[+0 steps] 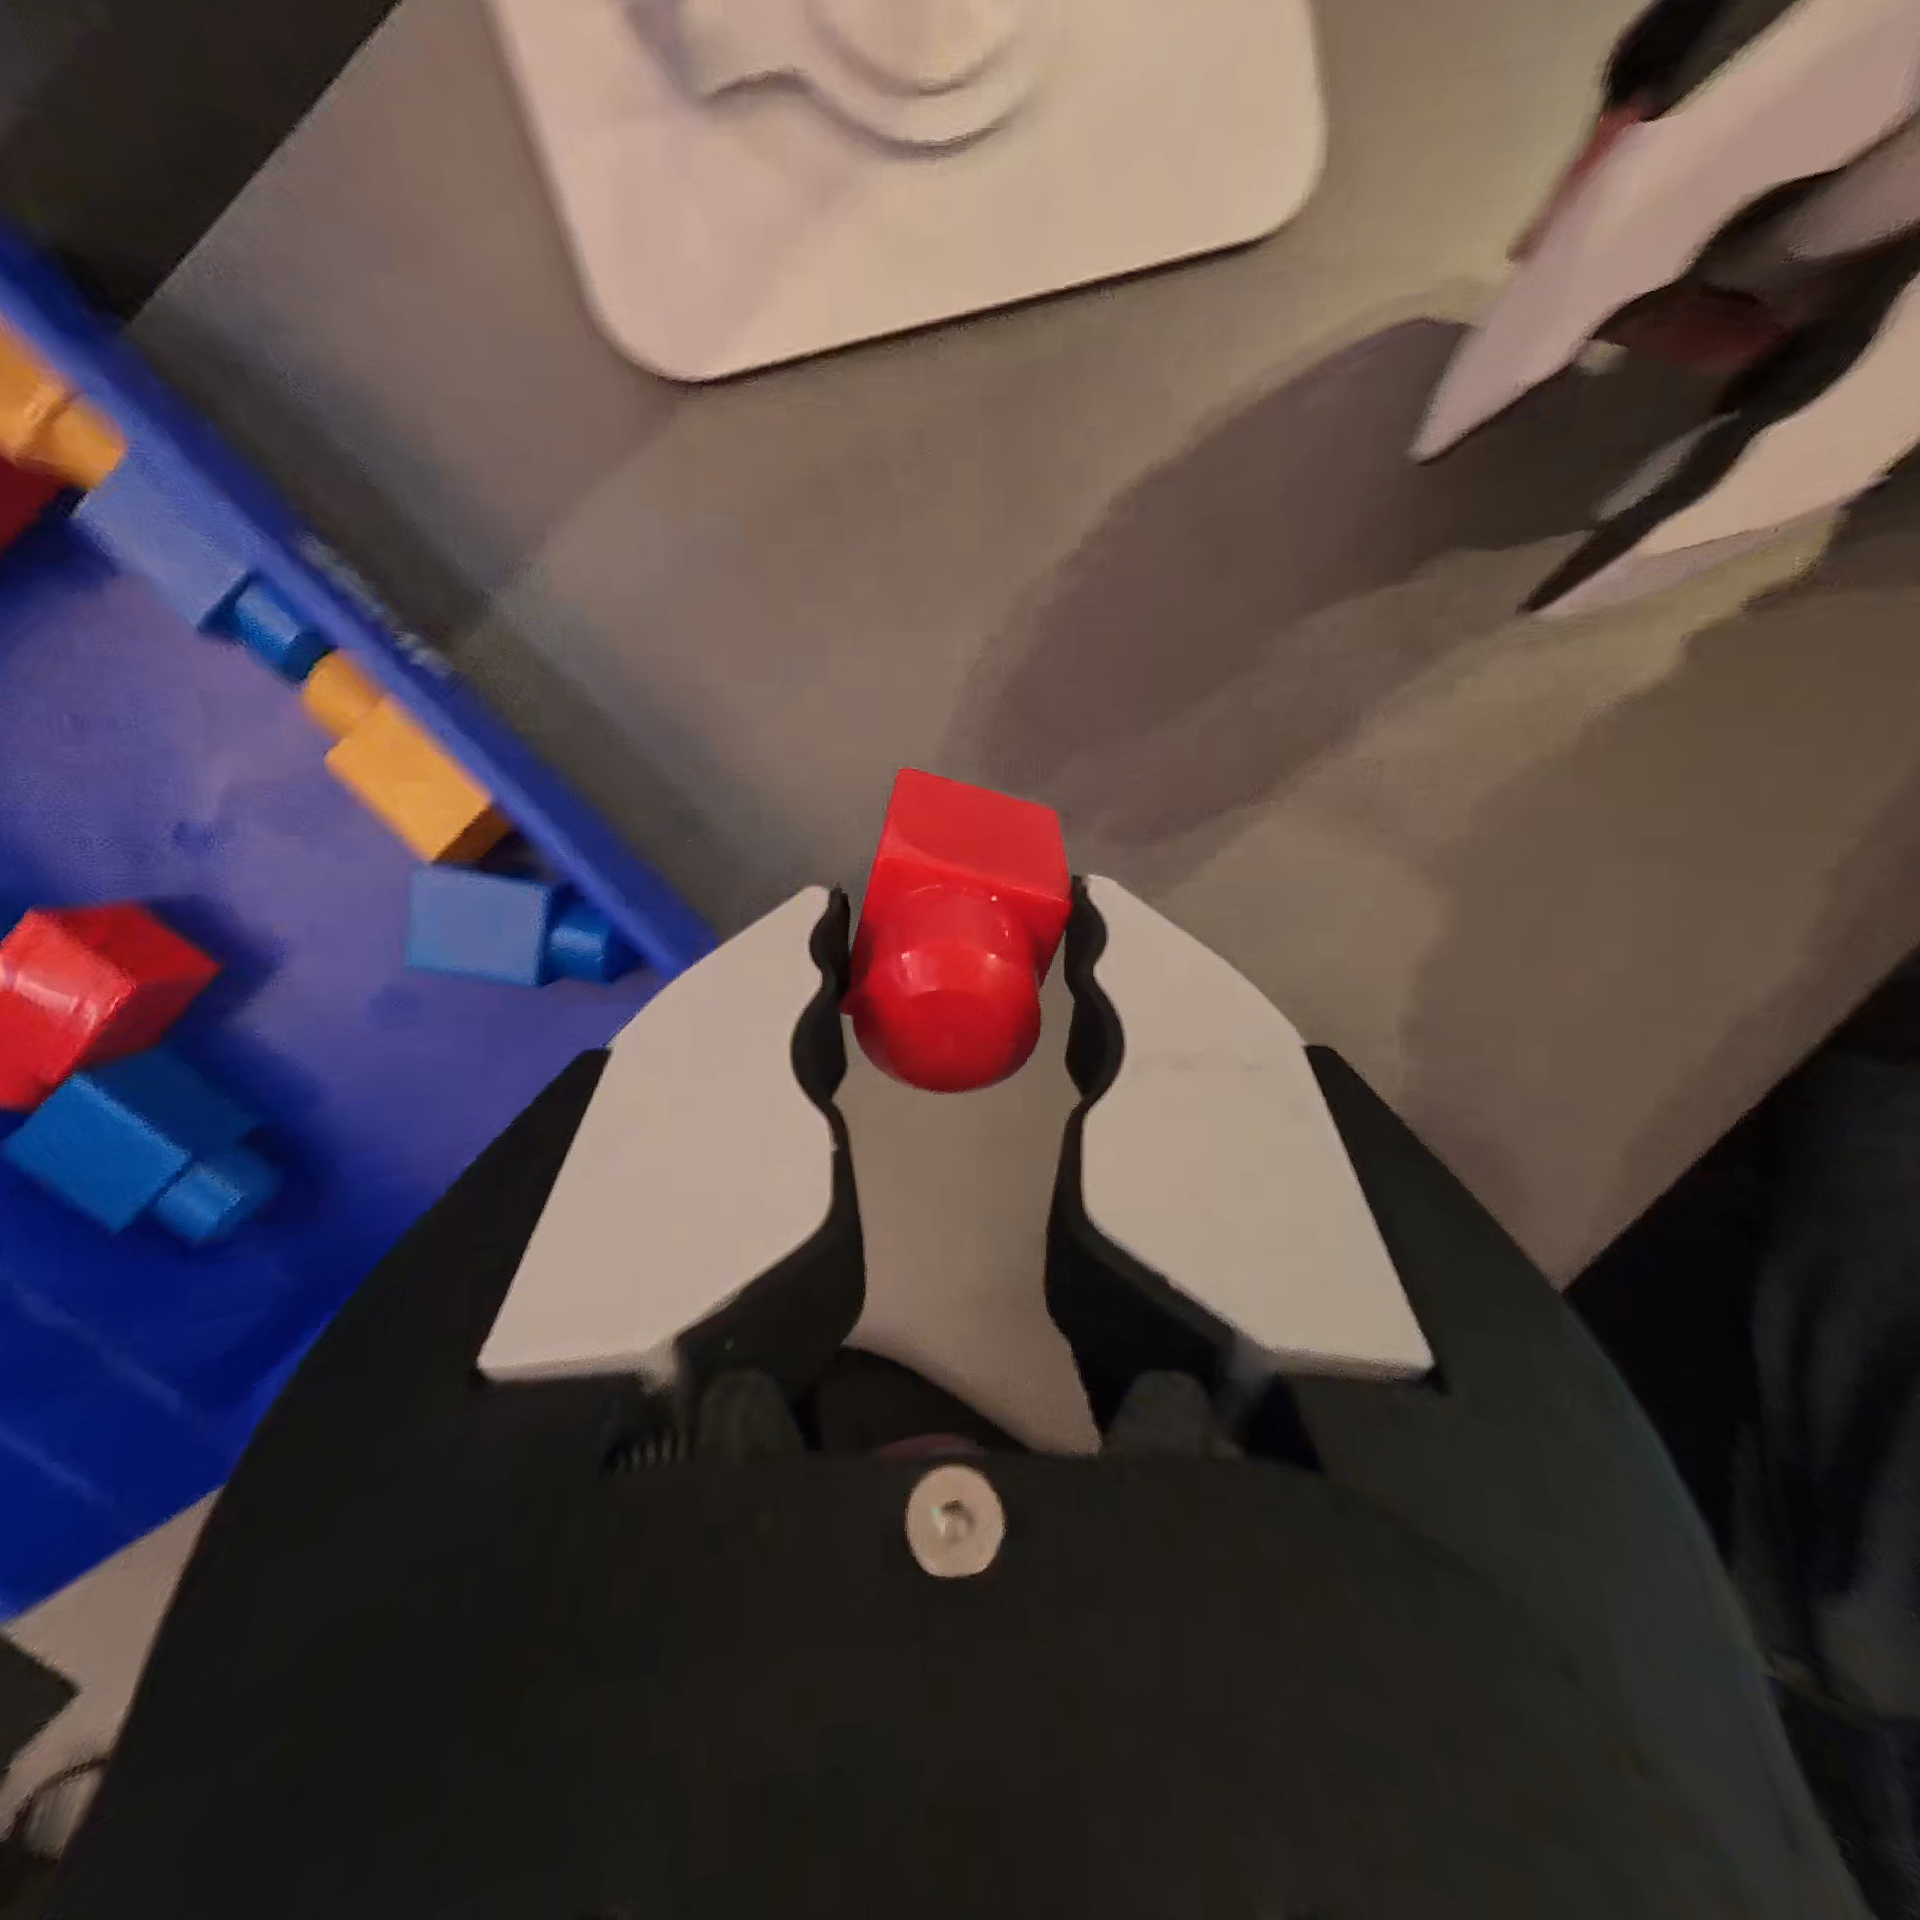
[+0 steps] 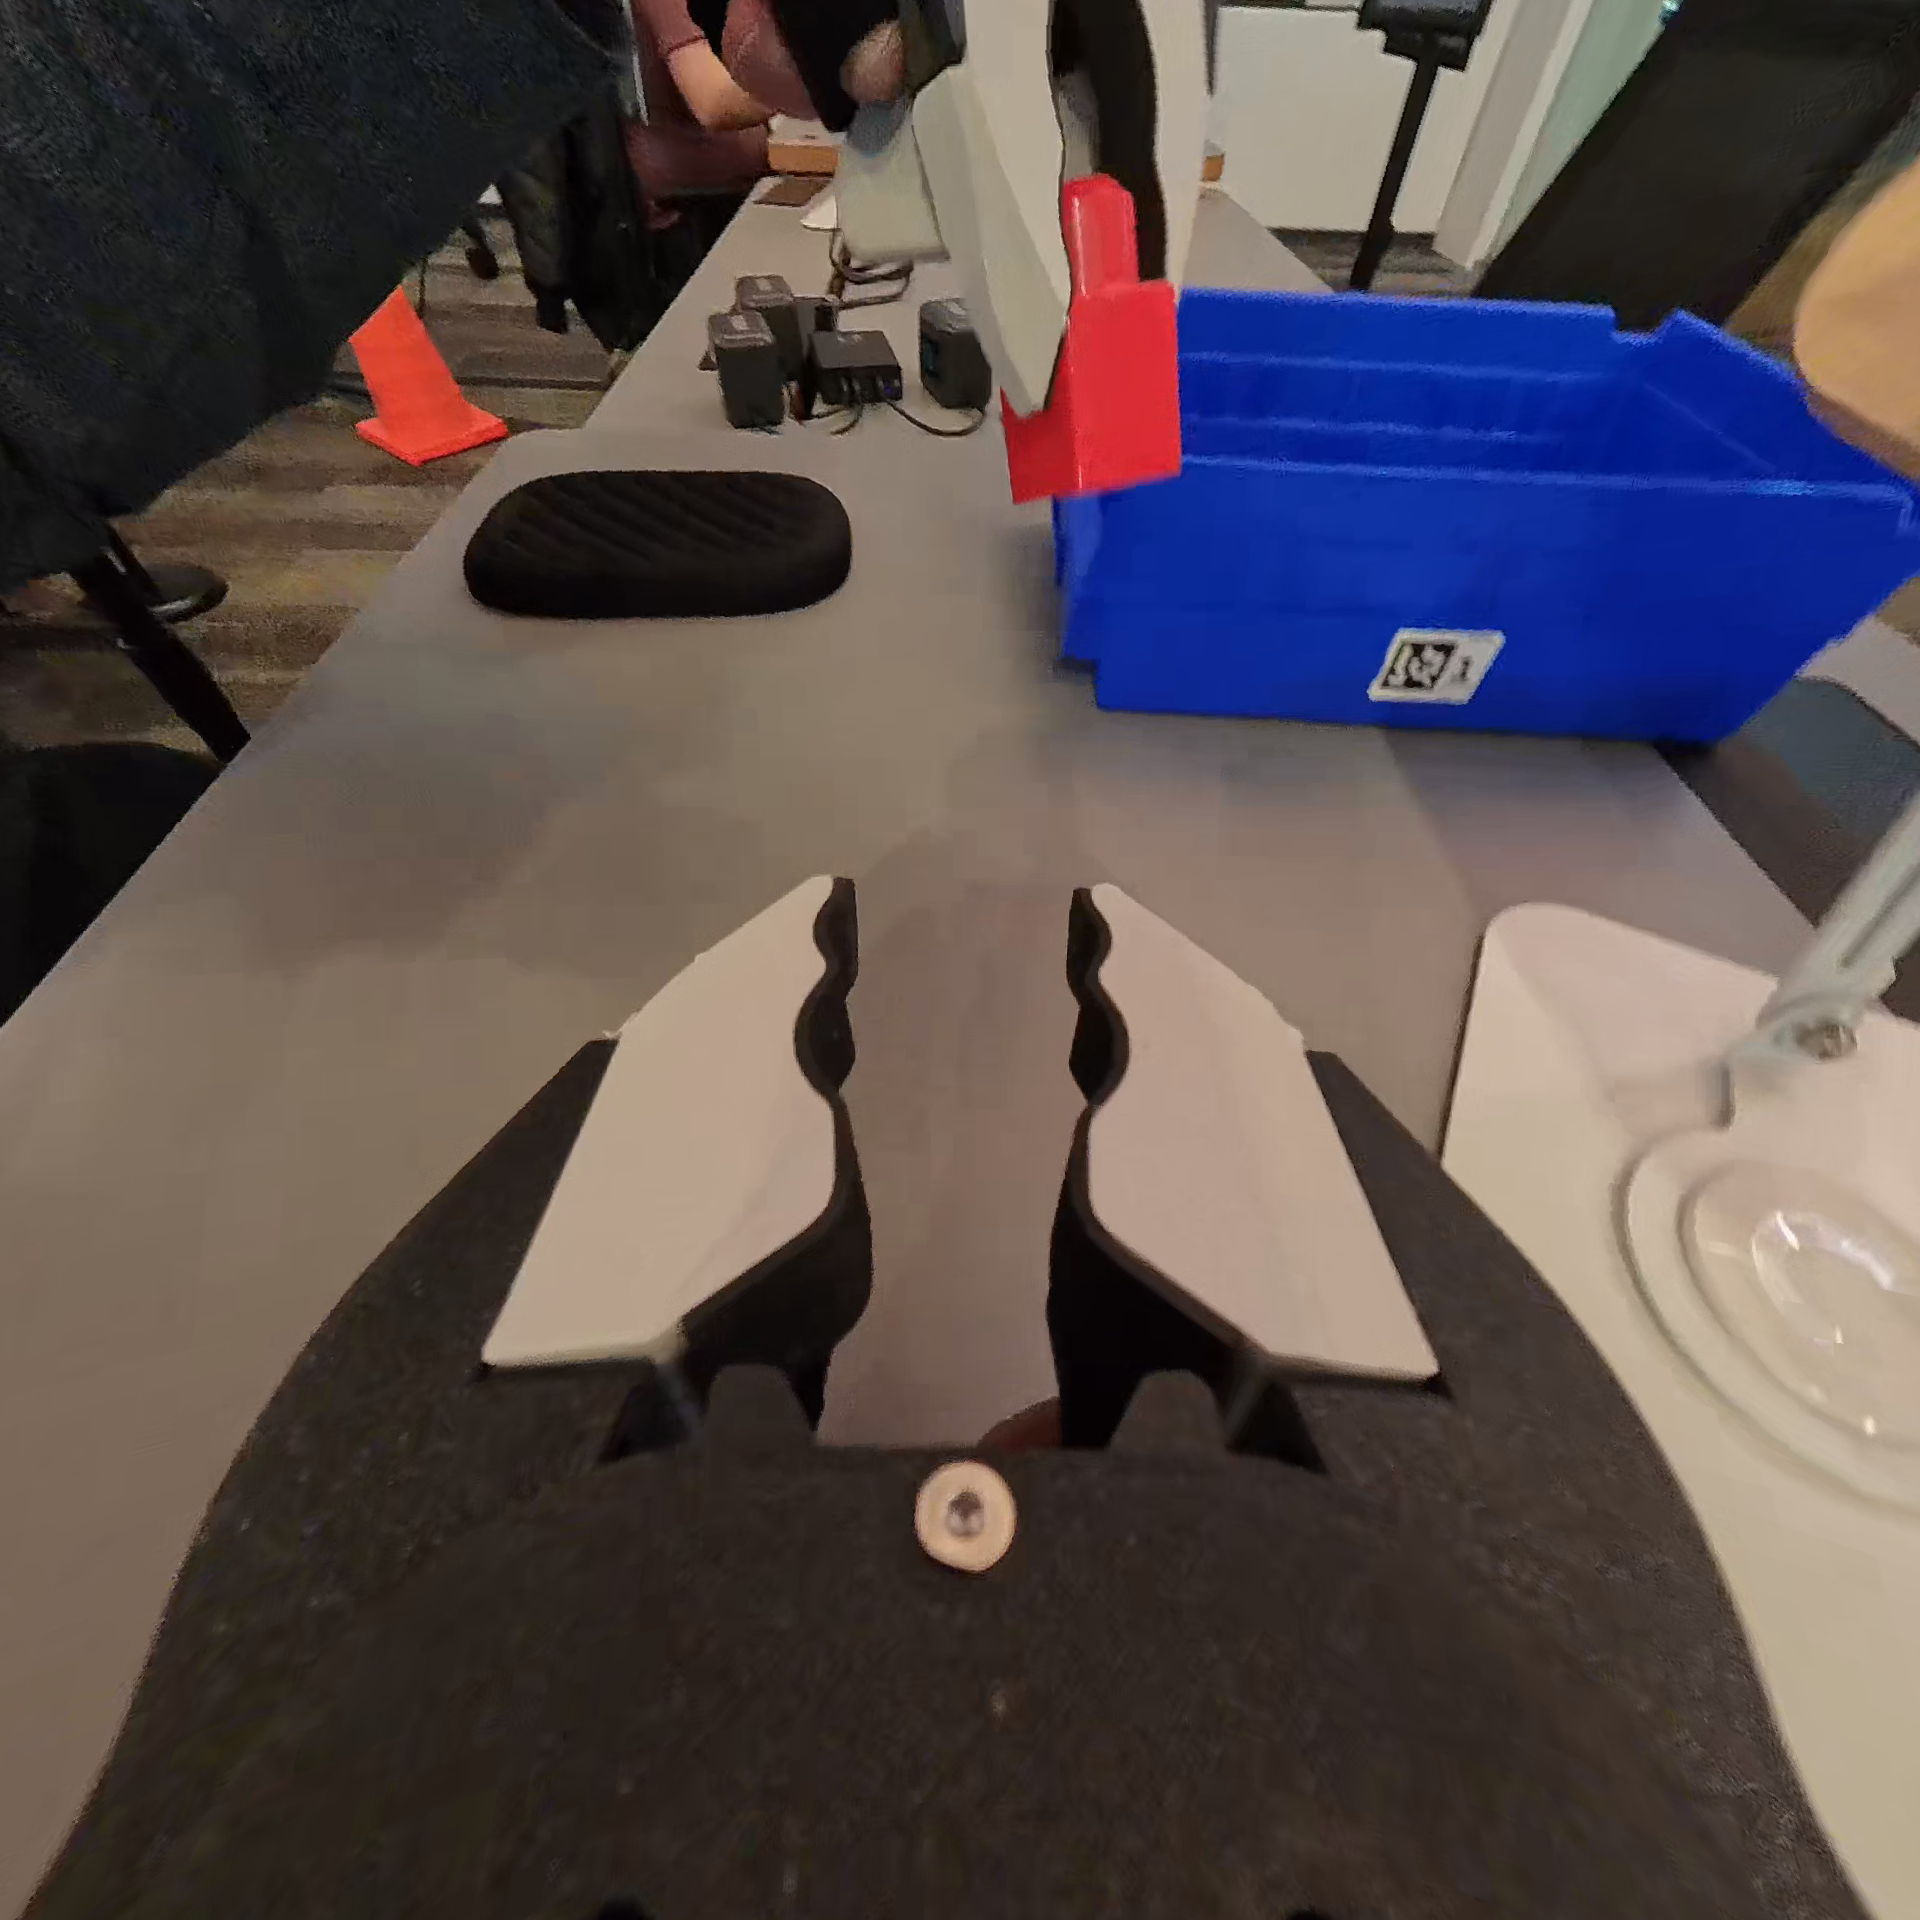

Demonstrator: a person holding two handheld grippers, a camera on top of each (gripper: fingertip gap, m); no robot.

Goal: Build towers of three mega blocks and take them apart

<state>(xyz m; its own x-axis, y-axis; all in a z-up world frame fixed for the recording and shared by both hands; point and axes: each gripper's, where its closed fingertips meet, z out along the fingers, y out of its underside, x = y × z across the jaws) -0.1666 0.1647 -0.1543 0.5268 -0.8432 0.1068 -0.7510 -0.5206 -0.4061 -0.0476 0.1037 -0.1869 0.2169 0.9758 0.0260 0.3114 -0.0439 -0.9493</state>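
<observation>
So the red block (image 1: pixel 961 914) is a single-stud piece, square body with one round peg. In the left wrist view the peg points straight back at the camera and the body sits farther out, so its long axis runs along the fingers. From the right wrist view the same block (image 2: pixel 1101 374) is up in the air with the peg pointing up, a bit tilted, hanging just in front of the near corner of the blue bin (image 2: pixel 1455 582).

The left gripper (image 1: pixel 956 904) has it pinched right at the fingertips, jaws pressed on the two opposite sides of the square body, with the peg sticking back into the gap between the fingers. It's clear of the grey table (image 1: pixel 790 623), not touching anything else.

The right gripper (image 2: pixel 961 894) has nothing in it. Its jaws stand partly apart with bare tabletop showing between them, and it sits low over the table, well short of the block.

In the left wrist view the bin (image 1: pixel 582 821) is off to the left, and loose blocks are lying on their sides in it: an orange one (image 1: pixel 410 774), a blue one (image 1: pixel 488 925), another red one (image 1: pixel 83 987) and a second blue (image 1: pixel 125 1143) just below it. A white pad (image 1: pixel 935 229) lies on the table farther out. The right wrist view also shows a black cushion (image 2: pixel 655 540) on the table left of the bin.
</observation>
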